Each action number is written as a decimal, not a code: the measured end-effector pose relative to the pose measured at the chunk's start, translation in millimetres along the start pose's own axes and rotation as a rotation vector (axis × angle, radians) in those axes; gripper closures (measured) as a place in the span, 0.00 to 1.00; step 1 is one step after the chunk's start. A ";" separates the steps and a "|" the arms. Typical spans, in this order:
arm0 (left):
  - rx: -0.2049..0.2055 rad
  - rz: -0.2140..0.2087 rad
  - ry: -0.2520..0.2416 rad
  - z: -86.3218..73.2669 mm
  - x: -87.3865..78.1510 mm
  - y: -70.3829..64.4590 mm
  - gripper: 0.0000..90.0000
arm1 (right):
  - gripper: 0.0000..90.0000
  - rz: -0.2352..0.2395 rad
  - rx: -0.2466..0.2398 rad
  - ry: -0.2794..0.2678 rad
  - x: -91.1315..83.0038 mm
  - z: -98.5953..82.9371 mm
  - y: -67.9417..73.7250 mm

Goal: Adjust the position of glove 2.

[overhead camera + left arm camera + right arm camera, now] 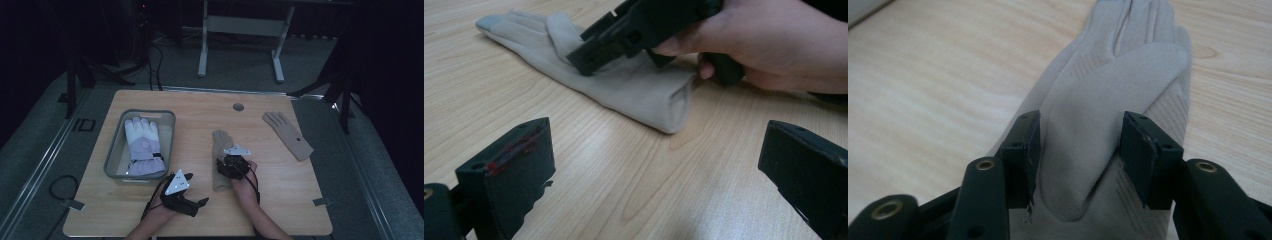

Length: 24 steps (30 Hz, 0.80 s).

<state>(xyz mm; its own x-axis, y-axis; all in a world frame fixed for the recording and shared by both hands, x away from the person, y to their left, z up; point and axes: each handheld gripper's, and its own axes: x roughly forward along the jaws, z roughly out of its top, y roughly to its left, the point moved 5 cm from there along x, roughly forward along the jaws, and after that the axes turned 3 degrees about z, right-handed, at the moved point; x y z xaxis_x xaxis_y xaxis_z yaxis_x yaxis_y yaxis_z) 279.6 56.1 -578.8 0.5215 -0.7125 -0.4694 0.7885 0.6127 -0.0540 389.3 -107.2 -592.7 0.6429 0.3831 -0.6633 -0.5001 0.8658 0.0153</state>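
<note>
Two grippers: right gripper [1078, 150] spread astride the beige glove's [1128, 65] thumb, left gripper [654, 165] spread; no legible writing

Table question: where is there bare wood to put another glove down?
Bare wood lies between the grey bin and the middle beige glove, and between that glove and the far beige glove. It's crowded by the right gripper and left gripper.

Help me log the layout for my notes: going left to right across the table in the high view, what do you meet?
Grey bin holding a white and lilac glove → left gripper → beige glove under the right gripper → second beige glove lying alone.
</note>
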 end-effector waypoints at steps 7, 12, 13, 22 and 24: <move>-0.006 -0.003 -0.002 -0.7 -0.5 1.3 0.02 | 0.56 0.008 0.043 -0.009 7.6 7.6 -9.9; -0.013 -0.002 -0.010 -0.8 -1.2 2.4 0.02 | 0.57 0.022 0.040 -0.021 -1.3 12.1 -16.8; -0.015 -0.004 -0.011 -0.9 -1.1 2.4 0.02 | 0.57 0.024 0.038 -0.032 -4.9 13.9 -19.2; -0.007 -0.011 -0.004 -2.1 0.0 0.5 0.02 | 0.56 0.064 0.029 -0.127 -48.4 33.7 -63.0; -0.008 -0.013 -0.006 -1.7 0.1 0.1 0.02 | 0.57 0.056 0.017 -0.130 -56.0 34.6 -77.3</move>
<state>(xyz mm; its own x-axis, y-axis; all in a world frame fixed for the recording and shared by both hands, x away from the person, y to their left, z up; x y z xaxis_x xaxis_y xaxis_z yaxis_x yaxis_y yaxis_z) 279.2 56.7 -580.4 0.5131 -0.7228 -0.4630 0.7926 0.6060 -0.0676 412.0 -184.4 -530.9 0.6844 0.4686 -0.5586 -0.5280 0.8468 0.0635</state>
